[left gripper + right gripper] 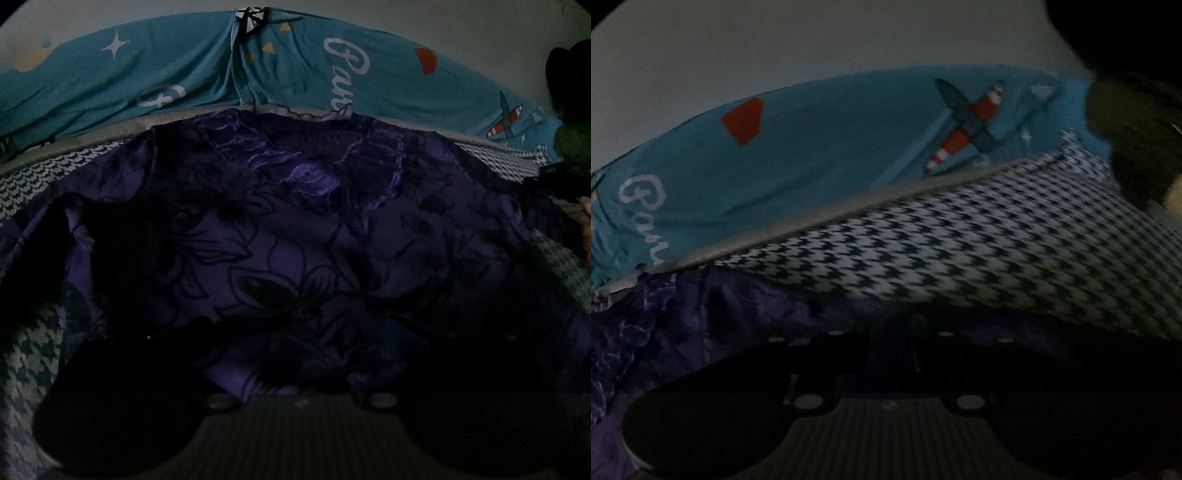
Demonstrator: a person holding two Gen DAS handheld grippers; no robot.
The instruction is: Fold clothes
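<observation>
the purple flowered garment (295, 229) lies spread on the checked bed cover (33, 362), wide side to side — straight ahead of the left hand-held gripper (295, 354), whose jaws i cannot tell. the right hand-held gripper (890, 354), slightly parted and gripping nothing, sits at its right edge.

Right tongs (892, 354) slightly parted; left tongs (295, 343) angled down (state unclear).
</observation>
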